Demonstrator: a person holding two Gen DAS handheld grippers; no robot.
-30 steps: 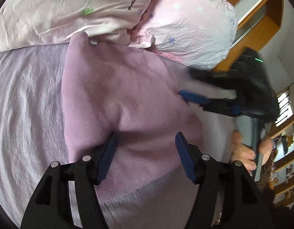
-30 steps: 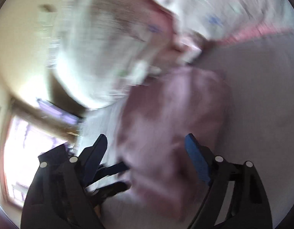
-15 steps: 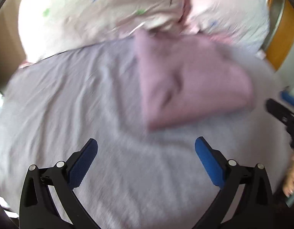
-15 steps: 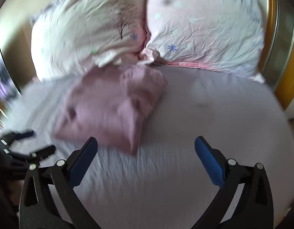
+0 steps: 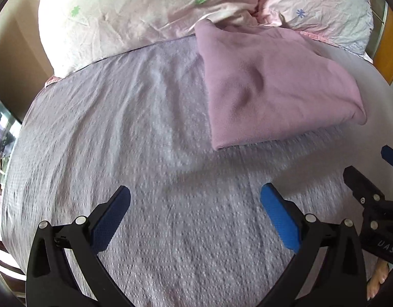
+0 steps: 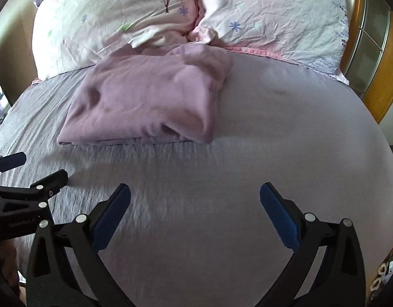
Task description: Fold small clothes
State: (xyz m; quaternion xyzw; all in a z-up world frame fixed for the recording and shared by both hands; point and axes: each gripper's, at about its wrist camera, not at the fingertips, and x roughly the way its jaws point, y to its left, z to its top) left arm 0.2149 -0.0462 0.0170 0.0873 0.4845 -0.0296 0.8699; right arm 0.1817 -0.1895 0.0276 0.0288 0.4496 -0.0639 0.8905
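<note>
Folded pink garment (image 5: 275, 89) flat on grey bedsheet (image 5: 145, 153), far side of bed, clear of both grippers.

Left gripper (image 5: 195, 215): spread wide, nothing held, over bare sheet near the camera; garment lies beyond and to the right of its fingertips, well apart. Right gripper (image 6: 195, 215): also spread wide and holding nothing, over bare sheet; garment beyond and to the left of its fingers (image 6: 278, 215), well apart. Far edge of garment touching the two floral pillows (image 6: 135, 18) at the head of the bed. Near edge showing stacked layers in right wrist view, one bunched corner at far right of the fold. Wooden frame (image 6: 383, 76) at far right. Other gripper visible at frame edge in each view.
</note>
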